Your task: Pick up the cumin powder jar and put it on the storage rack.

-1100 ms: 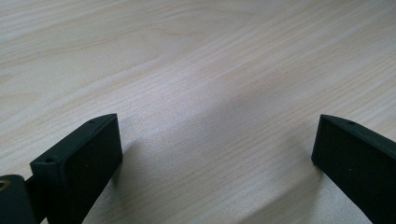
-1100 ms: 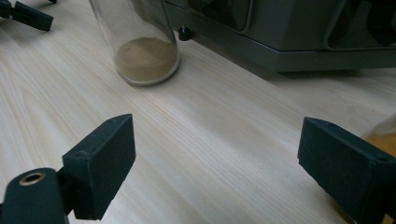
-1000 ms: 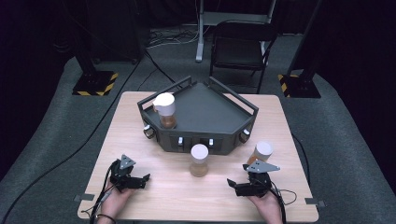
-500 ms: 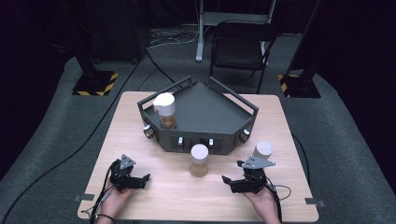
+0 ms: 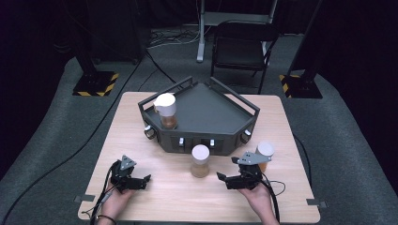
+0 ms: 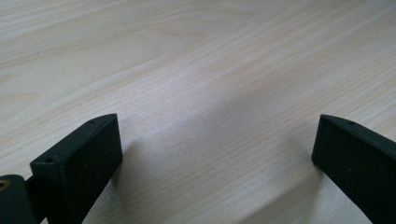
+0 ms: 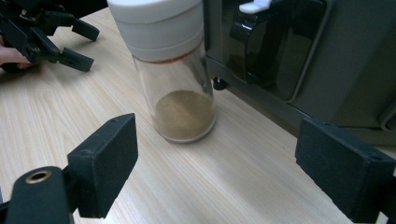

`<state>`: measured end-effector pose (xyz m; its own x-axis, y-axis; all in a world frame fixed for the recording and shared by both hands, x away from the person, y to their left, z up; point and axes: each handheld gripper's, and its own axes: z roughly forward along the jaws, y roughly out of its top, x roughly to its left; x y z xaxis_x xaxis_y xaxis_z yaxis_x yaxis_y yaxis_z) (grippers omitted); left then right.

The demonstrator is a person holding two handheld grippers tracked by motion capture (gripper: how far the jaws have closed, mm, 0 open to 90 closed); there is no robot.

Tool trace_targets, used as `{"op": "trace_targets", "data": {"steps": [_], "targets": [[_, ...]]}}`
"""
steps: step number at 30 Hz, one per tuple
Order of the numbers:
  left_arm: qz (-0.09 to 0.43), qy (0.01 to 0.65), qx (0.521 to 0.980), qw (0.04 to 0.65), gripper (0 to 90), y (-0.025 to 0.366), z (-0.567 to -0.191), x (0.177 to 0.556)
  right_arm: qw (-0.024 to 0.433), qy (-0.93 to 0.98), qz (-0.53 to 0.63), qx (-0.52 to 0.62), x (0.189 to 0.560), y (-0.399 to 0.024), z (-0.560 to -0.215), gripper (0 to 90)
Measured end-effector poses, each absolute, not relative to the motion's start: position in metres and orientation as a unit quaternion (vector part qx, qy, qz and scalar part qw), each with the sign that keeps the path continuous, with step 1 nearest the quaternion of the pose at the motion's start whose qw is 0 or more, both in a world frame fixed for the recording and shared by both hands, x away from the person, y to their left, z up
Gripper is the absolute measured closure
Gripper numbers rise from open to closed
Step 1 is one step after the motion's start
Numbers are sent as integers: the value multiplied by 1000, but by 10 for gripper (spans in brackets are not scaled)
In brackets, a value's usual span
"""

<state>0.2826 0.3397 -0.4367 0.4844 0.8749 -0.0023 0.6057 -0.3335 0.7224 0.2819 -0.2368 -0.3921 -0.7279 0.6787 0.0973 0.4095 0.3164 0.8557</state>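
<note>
Each hand-held gripper, left (image 5: 141,182) and right (image 5: 224,178), is black, with blocky flat-faced jaws, a grey three-cornered plate on top and a black trailing cable. The person's forearms are bare, unsleeved.

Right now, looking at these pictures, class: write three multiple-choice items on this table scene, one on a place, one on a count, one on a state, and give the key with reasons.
1. Where does the jar that the right gripper faces stand?
A. On the grey tray
B. On the table just in front of the tray
C. On the chair

2. How many white-lidded jars are there?
A. Two
B. Three
C. Five

3. How do the left gripper's jaws stand?
A. Apart, with nothing between them
B. Shut on a jar
C. Shut on a cable

Key: 1 B, the middle jar stands on the wooden table close to the grey tray. 2 B, one jar on the tray, the middle one, and one by the right hand. 3 A, the left gripper shows bare wood between its jaws.
</note>
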Motion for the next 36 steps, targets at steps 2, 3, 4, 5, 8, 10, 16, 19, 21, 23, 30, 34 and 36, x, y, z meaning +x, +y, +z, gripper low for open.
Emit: {"op": "trace_targets", "data": {"steps": [2,3,4,5,8,10,16,19,21,23,30,34,36], "targets": [[199,467,792,339,12,340,-437,283,139,796,482,338,283,-236,-392,124],[198,467,792,339,12,340,-437,283,139,796,483,337,283,-235,-392,123],[198,467,792,339,12,340,-437,283,139,796,483,336,284,-233,-391,124],[198,467,792,339,12,340,-437,283,138,797,484,334,284,-232,-391,123],[198,467,792,339,12,340,-437,283,138,798,484,331,286,-229,-390,124],[198,467,792,339,12,340,-437,283,139,799,485,329,286,-226,-390,125],[198,467,792,339,12,340,-437,283,137,797,491,323,289,-220,-389,129],[198,467,792,339,12,340,-437,283,139,797,494,318,290,-216,-389,132],[198,467,792,339,12,340,-437,283,139,798,495,316,291,-212,-388,133],[198,467,792,339,12,340,-437,283,139,798,495,313,292,-210,-388,134],[198,467,792,339,12,340,-437,283,140,799,497,307,295,-201,-387,135],[198,467,792,339,12,340,-437,283,141,797,500,307,296,-196,-388,141],[198,467,792,339,12,340,-437,283,142,797,501,307,296,-195,-388,142]]}}
